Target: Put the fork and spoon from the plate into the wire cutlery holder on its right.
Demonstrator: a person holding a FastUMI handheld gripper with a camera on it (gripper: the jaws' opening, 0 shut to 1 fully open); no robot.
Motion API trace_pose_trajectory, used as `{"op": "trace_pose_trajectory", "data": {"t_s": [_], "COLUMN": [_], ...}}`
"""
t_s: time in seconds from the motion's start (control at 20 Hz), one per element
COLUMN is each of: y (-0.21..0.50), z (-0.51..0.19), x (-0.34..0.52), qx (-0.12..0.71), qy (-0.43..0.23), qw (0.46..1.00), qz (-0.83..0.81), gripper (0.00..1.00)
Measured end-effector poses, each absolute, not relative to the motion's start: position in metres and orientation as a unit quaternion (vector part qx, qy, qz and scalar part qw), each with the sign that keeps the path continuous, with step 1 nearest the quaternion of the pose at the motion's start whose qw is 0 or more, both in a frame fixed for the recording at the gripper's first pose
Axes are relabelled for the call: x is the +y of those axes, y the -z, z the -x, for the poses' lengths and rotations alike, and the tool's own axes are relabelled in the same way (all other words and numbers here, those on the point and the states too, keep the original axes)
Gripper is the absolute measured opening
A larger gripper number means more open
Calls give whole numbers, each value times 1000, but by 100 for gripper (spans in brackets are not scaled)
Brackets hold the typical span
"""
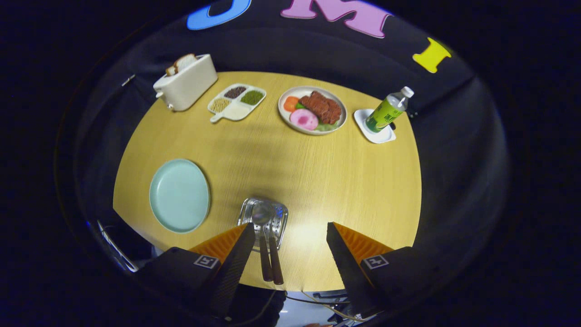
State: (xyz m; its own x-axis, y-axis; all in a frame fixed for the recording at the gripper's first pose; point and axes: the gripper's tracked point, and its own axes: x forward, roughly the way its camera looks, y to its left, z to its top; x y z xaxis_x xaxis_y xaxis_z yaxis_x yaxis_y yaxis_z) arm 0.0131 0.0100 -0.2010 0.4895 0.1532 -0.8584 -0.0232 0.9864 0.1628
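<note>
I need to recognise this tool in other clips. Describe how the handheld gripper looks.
The two-finger gripper has two wedge-shaped fingers that taper to narrow tips. Their inner faces carry a fine woven texture; their outer faces are ribbed. Each finger sits on a blocky base bearing a small square black-and-white marker. Thin cables trail beneath.

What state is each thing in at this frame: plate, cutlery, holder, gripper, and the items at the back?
Green plate: bare, no cutlery on it.
Fork and spoon: standing in the holder, handles toward the gripper.
Wire cutlery holder: upright, right of the plate.
Gripper: open, holding nothing.
Toaster: bread in the slot.
Bottle: capped, upright on a white coaster.
Food plate: full.
</note>
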Motion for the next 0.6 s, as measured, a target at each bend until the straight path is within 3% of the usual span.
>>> {"op": "trace_pose_trajectory", "data": {"t_s": [0.6], "y": [90], "z": [-11], "x": [-25], "qx": [269], "qy": [-54], "qw": [957], "qz": [-98], "gripper": [99]}}
